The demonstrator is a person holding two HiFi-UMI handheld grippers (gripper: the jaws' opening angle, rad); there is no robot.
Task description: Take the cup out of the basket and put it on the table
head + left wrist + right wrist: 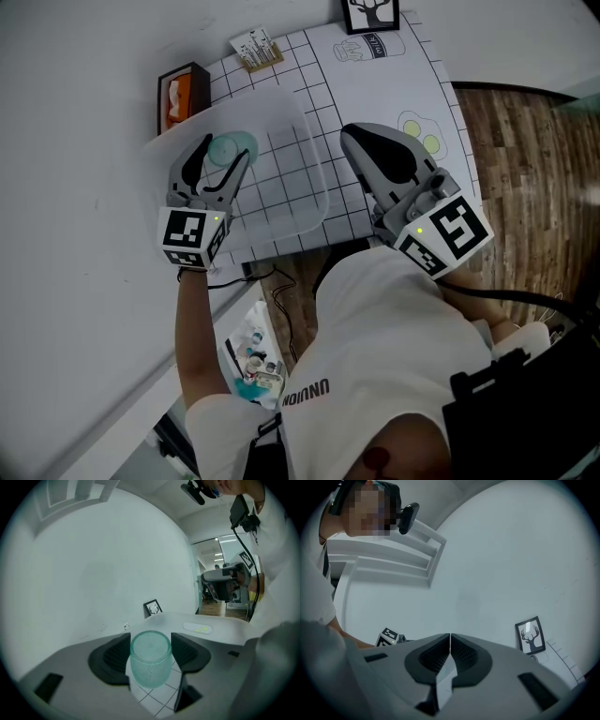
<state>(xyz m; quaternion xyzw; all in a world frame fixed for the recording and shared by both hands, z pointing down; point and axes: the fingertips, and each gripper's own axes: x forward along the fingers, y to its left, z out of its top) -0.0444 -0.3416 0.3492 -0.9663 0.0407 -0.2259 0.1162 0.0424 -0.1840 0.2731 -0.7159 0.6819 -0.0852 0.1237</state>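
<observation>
Left gripper (150, 645): fingers clamped on the teal cup (150, 662), which stands upright between them. The clear basket (300, 180) lies directly below these fingers, on the gridded surface (319, 75). Right gripper (450, 637): fingers pressed together, with the basket to their left.

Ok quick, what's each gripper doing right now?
The left gripper is shut on the cup.
The right gripper is shut, with nothing between its jaws.

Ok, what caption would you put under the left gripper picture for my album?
Left tongs gripping a frosted green cup above the checked mat.
</observation>
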